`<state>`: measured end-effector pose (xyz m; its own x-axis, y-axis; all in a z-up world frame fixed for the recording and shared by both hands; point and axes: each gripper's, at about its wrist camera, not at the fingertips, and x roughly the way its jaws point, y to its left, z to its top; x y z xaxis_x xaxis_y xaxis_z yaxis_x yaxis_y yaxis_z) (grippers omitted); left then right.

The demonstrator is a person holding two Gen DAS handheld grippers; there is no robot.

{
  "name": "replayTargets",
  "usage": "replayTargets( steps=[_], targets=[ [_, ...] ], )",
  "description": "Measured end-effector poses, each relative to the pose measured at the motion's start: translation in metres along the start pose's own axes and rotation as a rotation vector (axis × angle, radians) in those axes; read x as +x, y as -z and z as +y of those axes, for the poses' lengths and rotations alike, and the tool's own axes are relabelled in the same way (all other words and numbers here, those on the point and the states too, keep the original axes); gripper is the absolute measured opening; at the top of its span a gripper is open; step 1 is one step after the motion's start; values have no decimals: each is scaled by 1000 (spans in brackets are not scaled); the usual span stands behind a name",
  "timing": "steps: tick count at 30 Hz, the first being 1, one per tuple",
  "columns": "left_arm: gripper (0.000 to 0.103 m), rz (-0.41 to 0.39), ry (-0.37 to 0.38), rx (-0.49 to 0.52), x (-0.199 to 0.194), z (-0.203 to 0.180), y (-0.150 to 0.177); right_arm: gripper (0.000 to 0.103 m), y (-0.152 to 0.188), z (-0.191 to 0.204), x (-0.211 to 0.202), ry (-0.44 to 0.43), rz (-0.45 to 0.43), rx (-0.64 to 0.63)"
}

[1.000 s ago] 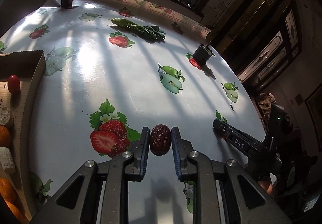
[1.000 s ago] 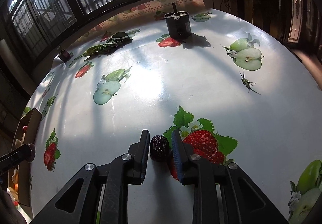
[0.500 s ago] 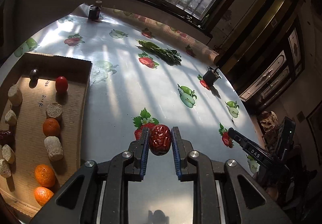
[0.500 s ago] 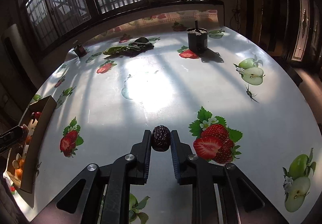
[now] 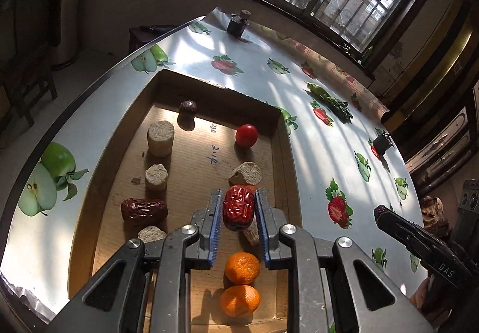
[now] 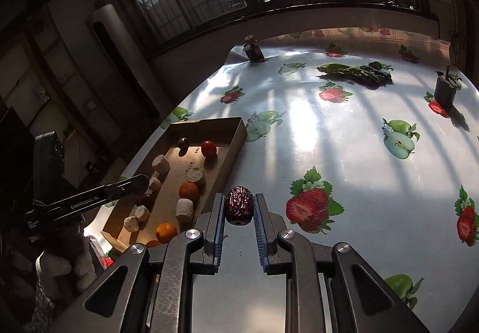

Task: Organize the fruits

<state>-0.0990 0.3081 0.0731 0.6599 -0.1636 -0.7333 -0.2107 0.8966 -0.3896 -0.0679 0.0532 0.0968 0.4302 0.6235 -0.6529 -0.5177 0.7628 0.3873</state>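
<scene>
In the left wrist view, my left gripper [image 5: 238, 210] holds a red date [image 5: 238, 207] between its blue pads. The date is wrinkled and glossy, and it hangs above the right side of the cardboard box [image 5: 209, 90]. The box lies on a table [image 5: 317, 153] with a shiny cloth printed with strawberries and apples, under barred windows. Inside the box I see a second date [image 5: 143, 210], a tomato [image 5: 246, 135], two oranges [image 5: 242, 268], a dark round fruit [image 5: 187, 107] and several pale corn-like pieces [image 5: 160, 138]. One pale piece and an orange lie directly under my fingers.

In the right wrist view, my right gripper [image 6: 238, 211] also grips a dark red date [image 6: 239, 205], wrinkled, above the table just right of the box [image 6: 236, 138]. The left gripper [image 6: 131, 185] reaches over the box from the left. Further away lie green leaves [image 6: 356, 71] and two dark small pots [image 6: 445, 90] near the table edge.
</scene>
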Motion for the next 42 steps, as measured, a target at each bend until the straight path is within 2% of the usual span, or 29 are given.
replayTargets(
  steps=[4,9,12,18,21,25,29,30,34,37,40,42],
  targets=[
    [21,14,-32,-23,7,20,-5,21,0,30,43,-76,74,-15],
    [21,53,-52,-15,25,28,-6,21,6,54,83,-89,143,-43],
    [21,64,-75,-7,36,29,-7,21,9,63,100,-53,162,-75],
    [21,69,-87,-21,45,30,-4,21,16,74,116,106,131,-181],
    [32,44,-88,-32,36,30,-4,25,13,71,120,128,125,-180],
    [46,-24,-105,-34,10,27,-4,48,11,63,109,103,90,-135],
    [55,-106,-142,-17,-21,16,1,49,10,54,81,115,26,-95],
    [62,-138,-153,-10,-30,12,5,50,11,49,71,126,5,-75],
    [82,-271,-303,53,-56,-15,24,65,21,22,34,153,-93,15],
    [95,-371,-384,97,-72,-38,36,65,34,0,14,192,-134,81],
    [99,-468,-431,135,-87,-60,46,65,46,-17,-3,214,-174,151],
    [100,-504,-428,166,-96,-76,54,65,56,-24,-15,224,-200,187]
  ],
)
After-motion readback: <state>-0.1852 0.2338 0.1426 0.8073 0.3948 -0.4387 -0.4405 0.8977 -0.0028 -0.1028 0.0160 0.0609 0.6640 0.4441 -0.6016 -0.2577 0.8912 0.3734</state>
